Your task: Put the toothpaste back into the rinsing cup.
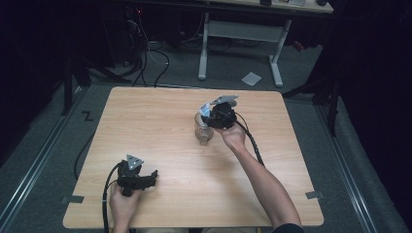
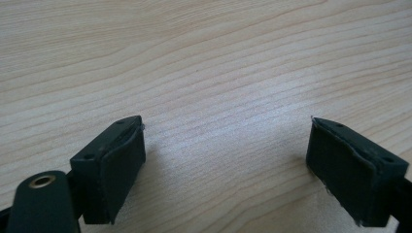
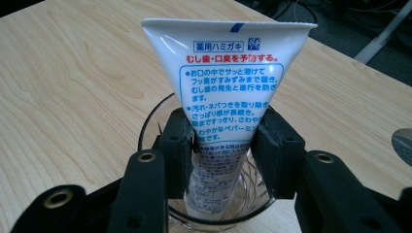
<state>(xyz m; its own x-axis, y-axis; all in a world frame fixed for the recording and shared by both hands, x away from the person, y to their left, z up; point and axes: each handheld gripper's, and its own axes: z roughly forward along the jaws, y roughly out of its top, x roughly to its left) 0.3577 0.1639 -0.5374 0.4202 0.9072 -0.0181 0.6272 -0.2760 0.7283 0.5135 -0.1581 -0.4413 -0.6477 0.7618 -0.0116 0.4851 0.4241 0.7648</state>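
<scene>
Two claw states: right claw [image 3: 222, 145] clenched on toothpaste tube [image 3: 227, 82] in glass [image 3: 155, 121]; left claw [image 2: 226, 165] released.

The glass [image 1: 203, 130] stood a little right of the table's [image 1: 145, 116] middle, and the tube [image 3: 228, 97] stood upright in it — crimped end up, lower end down inside. The right gripper [image 3: 223, 150] sat over the glass's rim, one jaw either side of the tube. The left gripper [image 1: 145, 180] lay near the front-left edge — well apart from the glass.
</scene>
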